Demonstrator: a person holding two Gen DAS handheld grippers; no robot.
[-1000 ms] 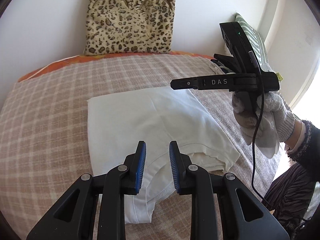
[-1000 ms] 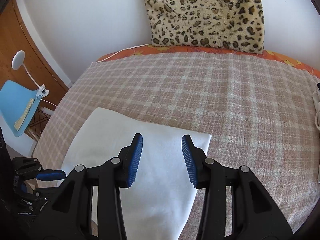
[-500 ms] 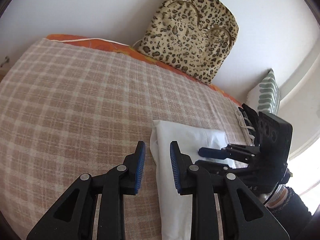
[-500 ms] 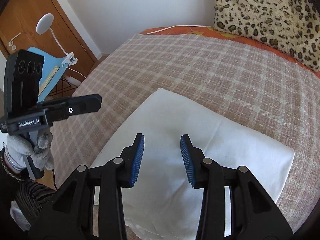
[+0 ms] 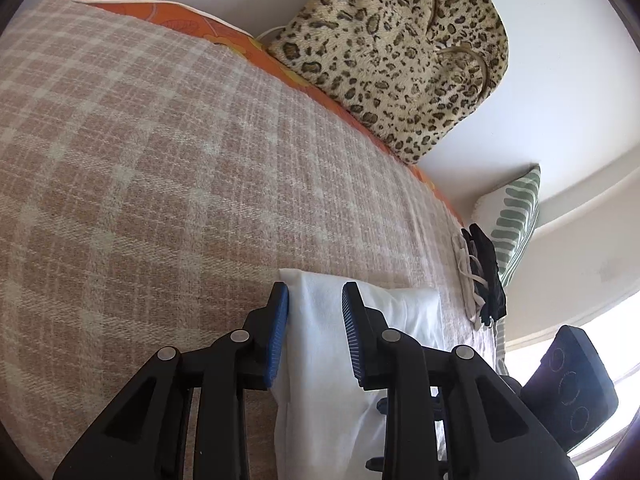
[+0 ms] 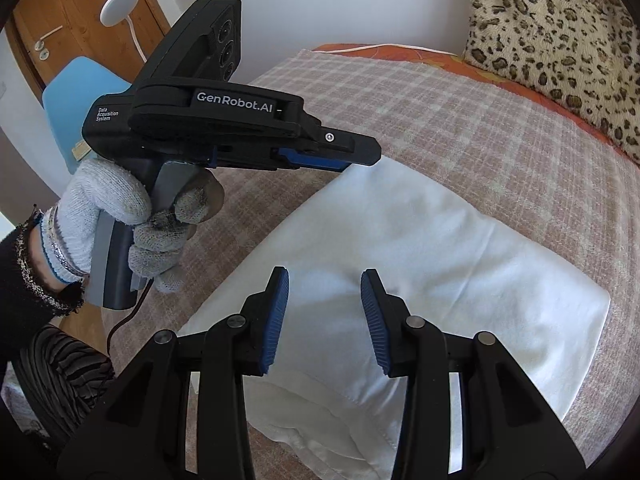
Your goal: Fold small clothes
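A white garment lies folded flat on the plaid bedspread; it also shows in the left wrist view. My left gripper is open, low over the garment's far left corner; seen from the right wrist view, it hovers at the garment's far left edge. My right gripper is open and empty above the near part of the garment, close to its layered hem.
A leopard-print cushion leans on the wall at the bed's head. A green striped pillow and dark and white items lie at the bed's right edge. A blue chair and wooden door stand left of the bed.
Both grippers swung round: the left went to the garment's left side and dropped low at its far corner; the right moved over the garment's near part, with the left now close ahead.
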